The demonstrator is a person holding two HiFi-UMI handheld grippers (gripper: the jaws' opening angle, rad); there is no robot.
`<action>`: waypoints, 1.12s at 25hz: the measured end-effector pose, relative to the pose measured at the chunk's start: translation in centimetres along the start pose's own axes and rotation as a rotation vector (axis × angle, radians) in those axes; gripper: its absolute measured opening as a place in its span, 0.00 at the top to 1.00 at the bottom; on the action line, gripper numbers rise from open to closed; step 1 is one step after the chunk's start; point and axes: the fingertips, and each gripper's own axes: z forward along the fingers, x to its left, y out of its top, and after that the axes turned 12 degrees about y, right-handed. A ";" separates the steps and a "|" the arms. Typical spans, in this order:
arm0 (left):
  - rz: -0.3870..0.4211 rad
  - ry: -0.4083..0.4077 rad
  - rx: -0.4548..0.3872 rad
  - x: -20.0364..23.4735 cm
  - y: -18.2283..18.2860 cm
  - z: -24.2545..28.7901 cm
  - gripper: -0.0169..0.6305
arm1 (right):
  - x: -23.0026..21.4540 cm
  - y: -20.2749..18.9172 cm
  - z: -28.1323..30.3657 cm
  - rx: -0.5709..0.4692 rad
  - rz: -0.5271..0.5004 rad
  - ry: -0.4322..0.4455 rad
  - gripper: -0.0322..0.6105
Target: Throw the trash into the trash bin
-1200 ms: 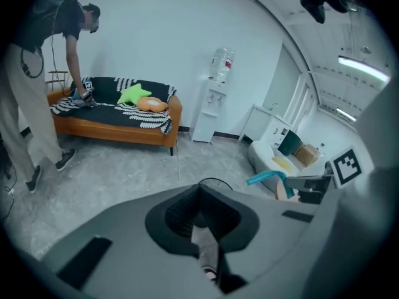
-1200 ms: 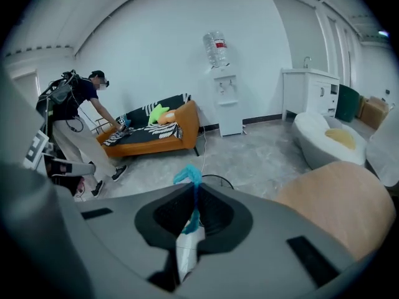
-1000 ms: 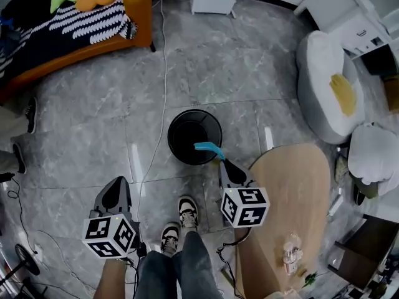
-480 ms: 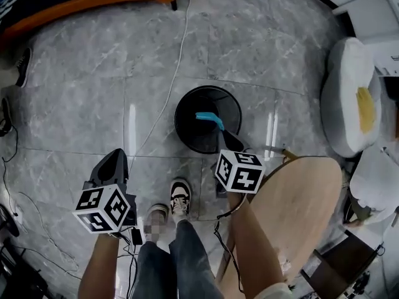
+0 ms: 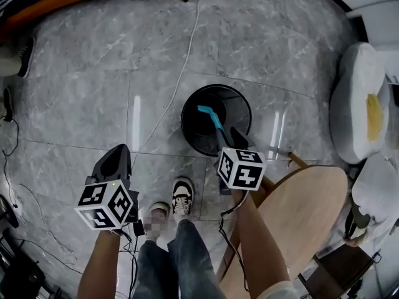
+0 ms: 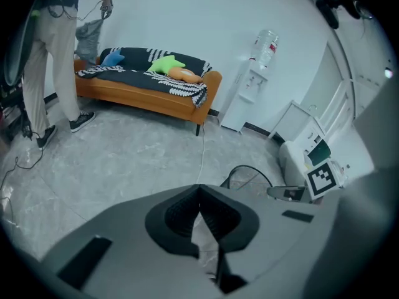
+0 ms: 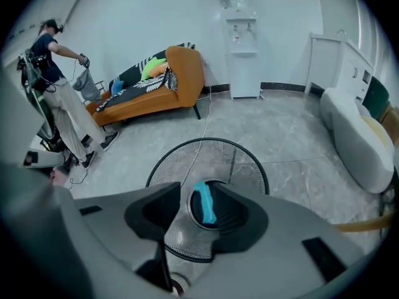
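A black wire-mesh trash bin (image 5: 189, 108) stands on the grey floor. A strip of blue trash (image 5: 210, 118) hangs over its mouth, off the tip of my right gripper (image 5: 233, 135). In the right gripper view the blue trash (image 7: 204, 205) lies between the jaws against the right one, above the bin (image 7: 249, 158). The jaws of the right gripper (image 7: 196, 189) have just been opening and stand apart. My left gripper (image 5: 116, 161) hangs over bare floor left of the bin. In its own view the left gripper (image 6: 199, 189) is shut on nothing.
A round wooden table (image 5: 307, 217) sits at the lower right, and a white beanbag seat (image 5: 356, 111) beyond it. A white cable (image 5: 181, 73) runs across the floor to the bin. My shoes (image 5: 181, 195) are below it. Another person (image 7: 62, 98) stands by an orange sofa (image 6: 149, 93).
Both grippers have come lower. The blue trash now hangs inside the bin's rim instead of at its edge, and the right jaws have parted.
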 end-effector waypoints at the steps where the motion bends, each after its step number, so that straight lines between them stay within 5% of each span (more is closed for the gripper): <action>1: 0.001 0.000 -0.004 -0.1 0.3 0.0 0.99 | 0.1 0.1 -0.1 -0.006 0.002 0.004 0.69; 11: 0.019 -0.024 -0.032 -1.1 1.7 -1.3 0.99 | 1.6 1.9 -3.1 -0.106 0.007 0.014 0.44; 28: 0.168 -0.151 -0.065 -4.4 5.8 -12.8 0.99 | 9.7 3.0 -19.6 -0.312 0.030 -0.040 0.41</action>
